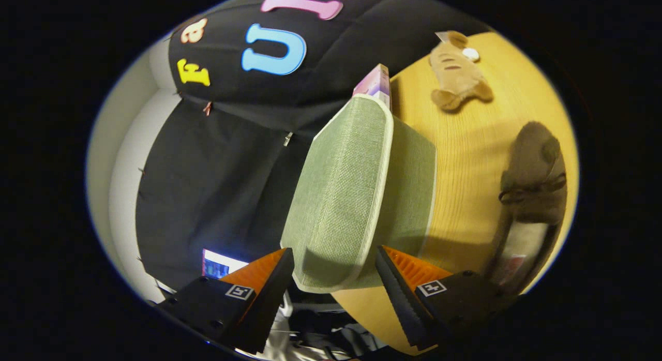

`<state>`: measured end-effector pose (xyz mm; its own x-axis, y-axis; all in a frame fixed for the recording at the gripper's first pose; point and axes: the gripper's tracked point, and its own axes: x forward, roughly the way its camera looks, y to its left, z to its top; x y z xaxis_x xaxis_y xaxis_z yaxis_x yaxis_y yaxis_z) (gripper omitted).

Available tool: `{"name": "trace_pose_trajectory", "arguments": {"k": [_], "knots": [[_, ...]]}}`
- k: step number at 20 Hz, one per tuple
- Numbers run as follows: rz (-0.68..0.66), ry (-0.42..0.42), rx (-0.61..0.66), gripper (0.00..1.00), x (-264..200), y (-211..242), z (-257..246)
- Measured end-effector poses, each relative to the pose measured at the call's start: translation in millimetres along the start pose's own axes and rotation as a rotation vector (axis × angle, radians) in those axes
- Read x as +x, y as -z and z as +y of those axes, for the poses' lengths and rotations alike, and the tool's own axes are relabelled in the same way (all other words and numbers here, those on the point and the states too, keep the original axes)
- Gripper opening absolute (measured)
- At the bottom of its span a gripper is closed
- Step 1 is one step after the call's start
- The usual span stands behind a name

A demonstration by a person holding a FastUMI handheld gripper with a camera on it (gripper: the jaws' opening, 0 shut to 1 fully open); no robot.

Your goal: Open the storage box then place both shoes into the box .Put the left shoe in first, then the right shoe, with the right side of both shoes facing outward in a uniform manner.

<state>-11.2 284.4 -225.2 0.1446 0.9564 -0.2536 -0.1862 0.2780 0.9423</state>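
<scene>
Between my fingers sits the green fabric storage box (357, 195), its near corner reaching into the gap of my tongs (335, 270), which are spread wide with neither finger touching it. Whether the box's lid is open I cannot tell. It stands on the wooden table (465, 159). Beside the box, beyond one finger, a brown laced shoe (532, 180) lies on the table. Farther off rests a tan plush toy (457, 71). Behind the box a small pink carton (375, 84) pokes up.
</scene>
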Motion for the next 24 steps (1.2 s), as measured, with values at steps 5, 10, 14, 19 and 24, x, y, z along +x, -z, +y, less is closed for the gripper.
{"name": "trace_pose_trajectory", "arguments": {"k": [5, 10, 14, 19, 24], "knots": [[0.048, -0.072, 0.166, 0.98, 15.9, 1.4, 2.4], [0.045, -0.131, 0.258, 0.96, 11.6, -7.5, 15.2], [0.035, -0.164, 0.286, 0.95, 0.4, -14.4, 33.9], [0.004, -0.197, 0.320, 0.72, -5.1, -21.1, 60.1], [-0.018, -0.076, 0.290, 0.10, 9.5, -19.8, 55.0]]}}
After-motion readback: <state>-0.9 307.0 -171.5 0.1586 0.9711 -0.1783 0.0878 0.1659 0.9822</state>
